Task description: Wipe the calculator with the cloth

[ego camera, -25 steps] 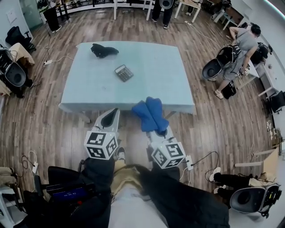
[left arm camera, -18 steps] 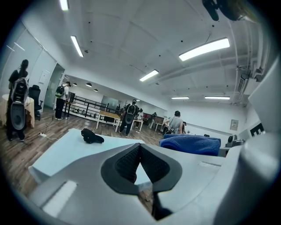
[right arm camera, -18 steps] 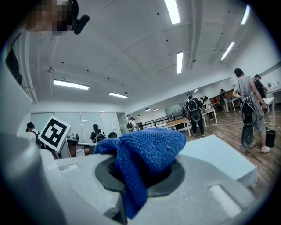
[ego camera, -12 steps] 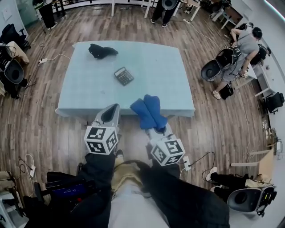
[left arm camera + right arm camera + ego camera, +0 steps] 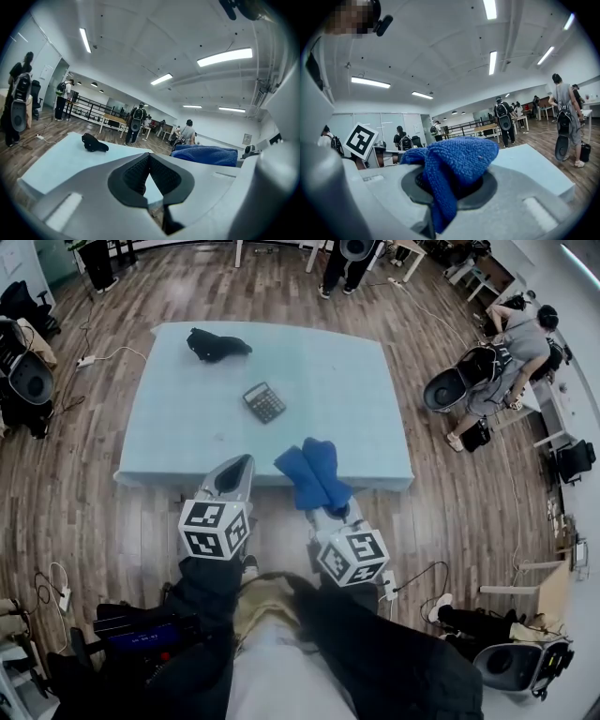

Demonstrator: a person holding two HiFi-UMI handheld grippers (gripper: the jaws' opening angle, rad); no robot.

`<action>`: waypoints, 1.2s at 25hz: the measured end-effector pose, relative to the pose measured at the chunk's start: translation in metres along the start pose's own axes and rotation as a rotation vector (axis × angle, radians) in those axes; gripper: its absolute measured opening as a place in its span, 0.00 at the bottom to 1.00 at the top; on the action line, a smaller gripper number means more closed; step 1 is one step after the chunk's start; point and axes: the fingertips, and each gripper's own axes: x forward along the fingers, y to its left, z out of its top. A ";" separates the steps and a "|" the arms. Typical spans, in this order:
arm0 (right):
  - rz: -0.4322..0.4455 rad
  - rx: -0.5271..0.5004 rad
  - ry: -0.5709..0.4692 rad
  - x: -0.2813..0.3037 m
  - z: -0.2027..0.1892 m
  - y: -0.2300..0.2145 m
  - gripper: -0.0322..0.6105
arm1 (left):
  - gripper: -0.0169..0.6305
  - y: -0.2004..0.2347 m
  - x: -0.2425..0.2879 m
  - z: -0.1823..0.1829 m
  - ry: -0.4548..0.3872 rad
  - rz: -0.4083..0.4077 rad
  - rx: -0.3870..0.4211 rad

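Observation:
A dark calculator lies near the middle of the pale blue table. My right gripper is shut on a blue cloth, which bulges out of the jaws over the table's near edge; the same cloth fills the right gripper view. Beside it my left gripper hovers at the near edge with its jaws closed and nothing between them, the tips meeting in the left gripper view. Both grippers are well short of the calculator.
A black object lies at the table's far left corner, also visible as the black object. Wooden floor surrounds the table. People stand beyond the far edge and a person bends over at the right.
Both grippers have crept slightly forward toward the table's near edge, and the head view has shifted a little. The cloth stays held in the right gripper.

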 end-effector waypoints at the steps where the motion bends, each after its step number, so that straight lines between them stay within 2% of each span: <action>1: 0.003 0.000 0.004 0.005 0.000 0.000 0.16 | 0.02 0.006 0.002 0.001 0.001 0.009 -0.003; 12: 0.021 0.006 0.046 0.051 -0.003 -0.001 0.16 | 0.02 0.056 0.024 0.009 0.023 0.059 -0.030; 20: 0.003 0.051 0.071 0.069 -0.009 -0.044 0.16 | 0.02 0.054 0.059 -0.001 0.065 0.075 -0.027; 26: 0.088 0.069 0.039 0.134 0.012 -0.062 0.16 | 0.02 0.088 0.099 0.030 0.042 0.157 0.013; 30: 0.124 0.092 0.006 0.177 0.031 -0.091 0.16 | 0.02 0.095 0.146 0.059 0.025 0.168 0.061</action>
